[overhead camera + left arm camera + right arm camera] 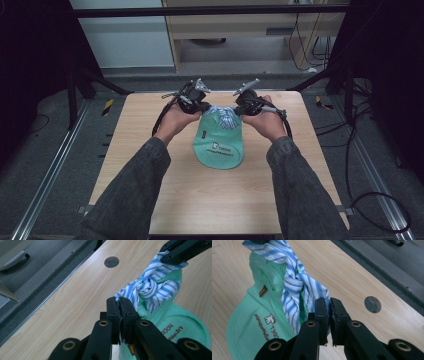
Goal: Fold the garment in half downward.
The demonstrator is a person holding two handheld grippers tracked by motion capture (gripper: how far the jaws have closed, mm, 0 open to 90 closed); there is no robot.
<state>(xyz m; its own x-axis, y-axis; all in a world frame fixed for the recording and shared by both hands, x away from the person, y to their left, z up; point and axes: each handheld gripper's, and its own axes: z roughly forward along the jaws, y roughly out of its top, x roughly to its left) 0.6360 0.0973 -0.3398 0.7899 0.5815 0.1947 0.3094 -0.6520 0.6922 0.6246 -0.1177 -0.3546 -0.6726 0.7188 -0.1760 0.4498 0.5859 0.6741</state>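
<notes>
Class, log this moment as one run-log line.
left gripper: shut on blue-and-white striped cloth strip | right gripper: shut on same strip | knot above mint-green fabric cap | light wooden table

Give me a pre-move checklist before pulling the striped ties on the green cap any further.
1. Left gripper clamped on one striped tie end: ok.
2. Right gripper clamped on the other end: ok.
3. Knot formed between the grippers: ok.
4. Knot fully tight: cannot tell.
5. Green cap resting on the table, away from its edges: ok.
</notes>
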